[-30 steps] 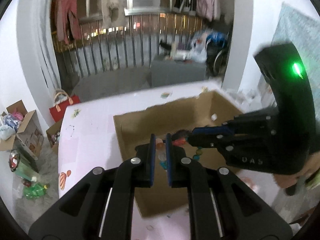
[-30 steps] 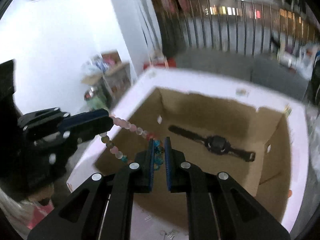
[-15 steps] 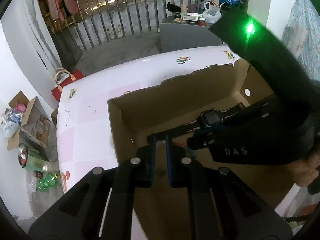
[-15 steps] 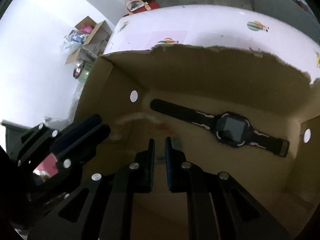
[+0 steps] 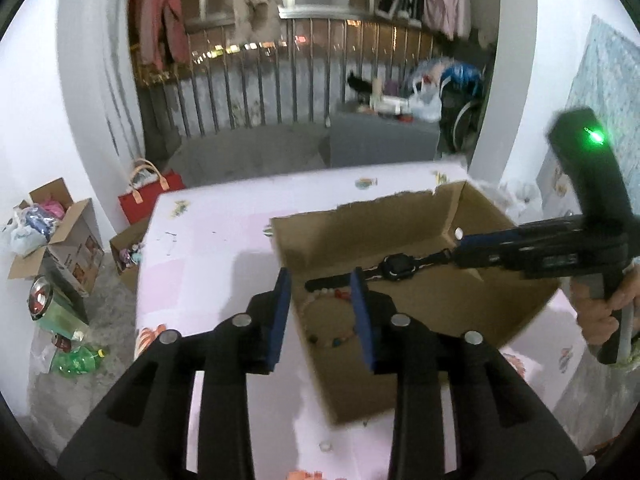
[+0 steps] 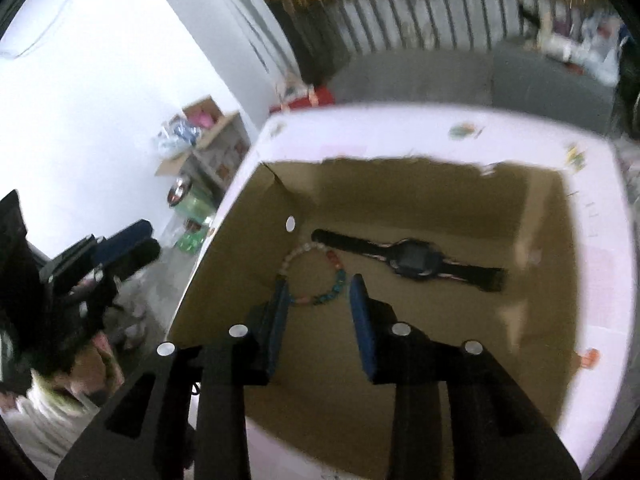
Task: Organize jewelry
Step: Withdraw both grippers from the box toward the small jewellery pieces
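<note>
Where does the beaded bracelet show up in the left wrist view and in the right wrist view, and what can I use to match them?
Left wrist view: the beaded bracelet lies on the cardboard box floor, lower centre, framed by the open left tongs.
Right wrist view: the beaded bracelet sits left of centre, just beyond the open right tongs.
Shared landmark: the black watch, lying just past the bracelet in both.

White walls point(image 5: 36, 92) either side. Metal railing point(image 5: 280, 92) across the back, clothes point(image 5: 160, 28) hung above. Grey concrete floor point(image 5: 248, 156). Pink-white table point(image 5: 208, 240); open cartons point(image 5: 56, 232) and red bag point(image 5: 150, 196) off its left edge.
</note>
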`<state>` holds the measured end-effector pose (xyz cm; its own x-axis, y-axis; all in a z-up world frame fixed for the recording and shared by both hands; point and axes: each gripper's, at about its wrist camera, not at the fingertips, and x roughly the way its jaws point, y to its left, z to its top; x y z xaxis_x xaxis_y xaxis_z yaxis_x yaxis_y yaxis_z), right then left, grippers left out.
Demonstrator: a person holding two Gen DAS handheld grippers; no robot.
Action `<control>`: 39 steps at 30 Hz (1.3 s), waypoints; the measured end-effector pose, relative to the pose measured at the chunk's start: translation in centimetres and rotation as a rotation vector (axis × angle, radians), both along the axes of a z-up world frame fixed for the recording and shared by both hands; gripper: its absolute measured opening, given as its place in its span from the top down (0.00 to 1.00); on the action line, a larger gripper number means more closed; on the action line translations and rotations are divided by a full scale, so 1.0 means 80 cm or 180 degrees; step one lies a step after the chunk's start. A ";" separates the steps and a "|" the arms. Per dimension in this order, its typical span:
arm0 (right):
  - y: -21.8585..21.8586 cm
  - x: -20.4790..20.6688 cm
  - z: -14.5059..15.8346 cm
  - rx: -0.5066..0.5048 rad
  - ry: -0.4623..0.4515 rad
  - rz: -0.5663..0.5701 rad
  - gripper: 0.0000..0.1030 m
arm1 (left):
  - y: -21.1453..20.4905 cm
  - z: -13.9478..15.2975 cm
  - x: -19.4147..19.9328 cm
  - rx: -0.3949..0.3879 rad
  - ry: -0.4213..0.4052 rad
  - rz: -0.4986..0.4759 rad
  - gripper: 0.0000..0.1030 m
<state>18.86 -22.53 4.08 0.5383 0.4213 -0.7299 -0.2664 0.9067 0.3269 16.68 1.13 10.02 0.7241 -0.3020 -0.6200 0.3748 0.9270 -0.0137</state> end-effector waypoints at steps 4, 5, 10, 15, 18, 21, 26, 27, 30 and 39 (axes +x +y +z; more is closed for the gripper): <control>-0.018 -0.071 0.020 -0.0089 -0.0441 -0.0084 0.69 | 0.028 0.007 -0.050 -0.0105 -0.0188 0.0069 0.63; -0.023 -0.089 0.021 -0.0096 -0.0522 -0.0110 0.69 | 0.033 0.006 -0.060 -0.0135 -0.0212 0.0081 0.63; -0.041 -0.159 0.001 -0.0181 -0.0716 -0.0167 0.69 | 0.053 -0.017 -0.109 -0.0228 -0.0218 0.0115 0.60; -0.046 -0.193 -0.046 -0.0088 -0.0617 -0.0146 0.69 | 0.054 -0.063 -0.139 -0.0153 -0.0114 0.0113 0.59; -0.039 -0.199 -0.071 -0.0107 -0.0468 -0.0091 0.69 | 0.051 -0.093 -0.141 -0.0196 0.0062 0.0105 0.59; -0.023 -0.200 -0.098 -0.0105 -0.0383 0.0085 0.70 | 0.043 -0.122 -0.142 -0.0187 0.0164 0.0072 0.59; 0.012 -0.187 -0.135 -0.0155 -0.0200 0.0430 0.76 | 0.032 -0.160 -0.134 -0.0105 0.0306 0.0014 0.59; 0.017 -0.183 -0.142 -0.0198 -0.0153 0.0456 0.77 | 0.029 -0.164 -0.132 -0.0080 0.0326 0.0000 0.59; 0.026 -0.173 -0.161 -0.0400 -0.0043 0.0488 0.80 | 0.026 -0.174 -0.127 -0.0060 0.0387 -0.0019 0.59; 0.032 -0.159 -0.166 -0.0621 -0.0184 0.0414 0.83 | 0.019 -0.186 -0.122 0.0011 0.0405 -0.0095 0.59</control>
